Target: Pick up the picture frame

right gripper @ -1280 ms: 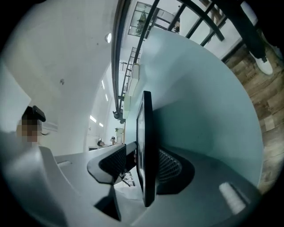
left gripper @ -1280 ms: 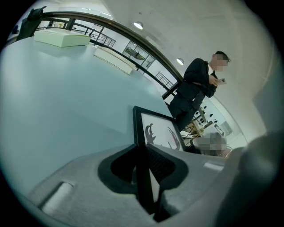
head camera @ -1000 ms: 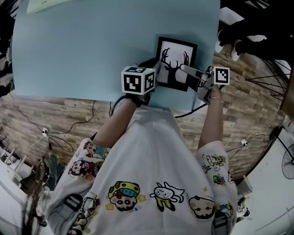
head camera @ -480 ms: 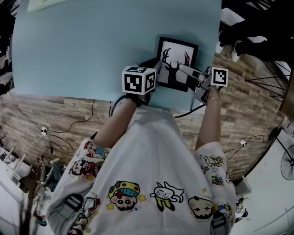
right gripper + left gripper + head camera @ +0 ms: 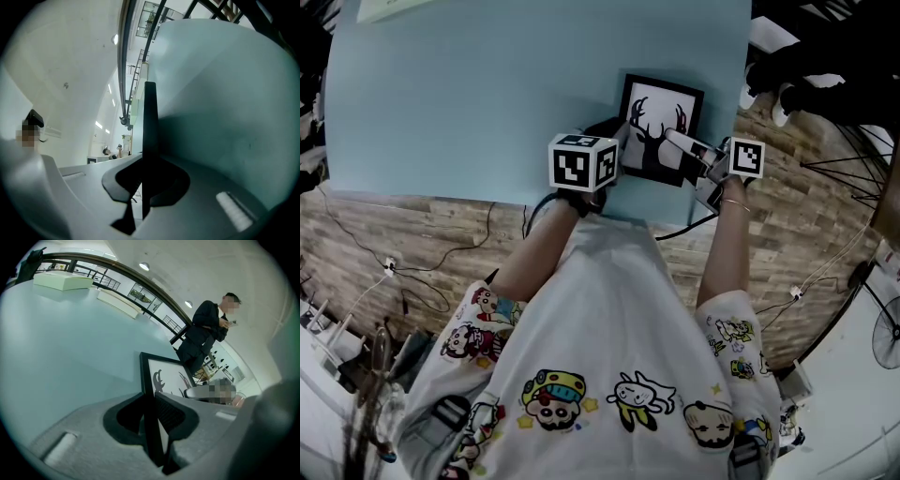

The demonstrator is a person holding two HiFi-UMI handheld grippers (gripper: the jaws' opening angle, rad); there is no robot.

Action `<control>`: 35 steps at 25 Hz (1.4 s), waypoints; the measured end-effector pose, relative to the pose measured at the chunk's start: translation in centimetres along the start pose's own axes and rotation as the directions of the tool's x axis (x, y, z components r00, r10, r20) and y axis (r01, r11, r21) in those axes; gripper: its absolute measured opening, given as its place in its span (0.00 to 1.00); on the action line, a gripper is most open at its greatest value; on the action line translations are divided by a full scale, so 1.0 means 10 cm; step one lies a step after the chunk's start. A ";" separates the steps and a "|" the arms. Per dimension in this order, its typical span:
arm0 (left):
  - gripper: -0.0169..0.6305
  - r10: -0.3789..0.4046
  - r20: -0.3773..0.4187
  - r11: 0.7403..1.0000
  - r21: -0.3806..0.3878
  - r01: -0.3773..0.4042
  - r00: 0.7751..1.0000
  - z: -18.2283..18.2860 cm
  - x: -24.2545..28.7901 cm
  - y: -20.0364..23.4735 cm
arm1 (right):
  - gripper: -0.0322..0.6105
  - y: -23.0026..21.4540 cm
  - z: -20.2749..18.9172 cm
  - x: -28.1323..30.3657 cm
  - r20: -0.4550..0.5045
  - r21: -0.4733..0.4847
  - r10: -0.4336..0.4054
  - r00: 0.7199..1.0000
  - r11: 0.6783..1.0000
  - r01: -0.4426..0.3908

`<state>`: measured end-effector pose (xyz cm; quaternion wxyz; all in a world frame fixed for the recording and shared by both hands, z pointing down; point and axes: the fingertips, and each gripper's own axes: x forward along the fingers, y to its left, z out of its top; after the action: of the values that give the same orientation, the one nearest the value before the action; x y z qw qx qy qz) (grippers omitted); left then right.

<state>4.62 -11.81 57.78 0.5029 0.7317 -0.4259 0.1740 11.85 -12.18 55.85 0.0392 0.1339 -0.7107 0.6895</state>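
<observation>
Noted toward the near right corner of a pale blue tabletop (image 5: 487, 103): one picture frame (image 5: 661, 131), black border, white print bearing a dark antlered figure. Seen from the head view as gripped from both sides, long edges running away from the wearer. Taken at its left border by the left gripper (image 5: 621, 148), jaws part-way apart and clamped on the black moulding, which passed straight down between the pads in the left gripper view (image 5: 152, 423), with the print (image 5: 171, 376) spreading off to the right beyond. Met at its right border by the right gripper (image 5: 673, 141), jaws closing, with the frame seen edge-on as a thin dark strip (image 5: 150, 122) standing between them and the pads drawn in against it (image 5: 145, 187). Could not be judged from any view whether lifted clear of the tabletop or resting on it. Also listed: two pale flat boxes (image 5: 63, 282) at the far end of the tabletop; a bystander in dark clothing (image 5: 201, 333) standing beyond the far edge, well apart from the frame; a wood-patterned floor (image 5: 422, 234) below the near edge, crossed by thin cables (image 5: 441, 262); a white shirt printed with cartoon figures (image 5: 609, 375) filling the lower part of the head view.
</observation>
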 end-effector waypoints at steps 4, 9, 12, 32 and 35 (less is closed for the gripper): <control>0.14 0.006 0.003 1.000 0.002 -0.006 1.000 0.01 0.01 0.00 | 0.09 -0.01 0.01 -0.01 0.018 -0.003 0.000 1.000 1.000 0.000; 0.14 0.002 0.007 1.000 -0.001 -0.002 1.000 0.01 0.03 0.00 | 0.09 0.01 0.01 -0.02 0.036 0.007 0.017 0.999 1.000 -0.018; 0.14 0.002 0.022 1.000 0.009 -0.002 1.000 0.02 0.02 0.01 | 0.08 0.03 0.02 -0.02 0.043 0.000 0.019 0.999 1.000 -0.019; 0.20 -0.060 0.221 0.993 0.116 0.035 0.973 0.58 -0.65 -0.16 | 0.08 0.59 0.03 -0.08 0.155 -0.146 0.013 0.988 0.989 0.010; 0.20 -0.082 0.249 0.988 0.151 0.045 0.965 0.66 -0.78 -0.28 | 0.08 0.75 0.06 -0.08 0.182 -0.190 0.016 0.983 0.982 0.020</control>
<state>1.22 -13.80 47.97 0.3954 0.7956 -0.4494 0.0929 10.90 -12.56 48.38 -0.0130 0.1931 -0.7739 0.6030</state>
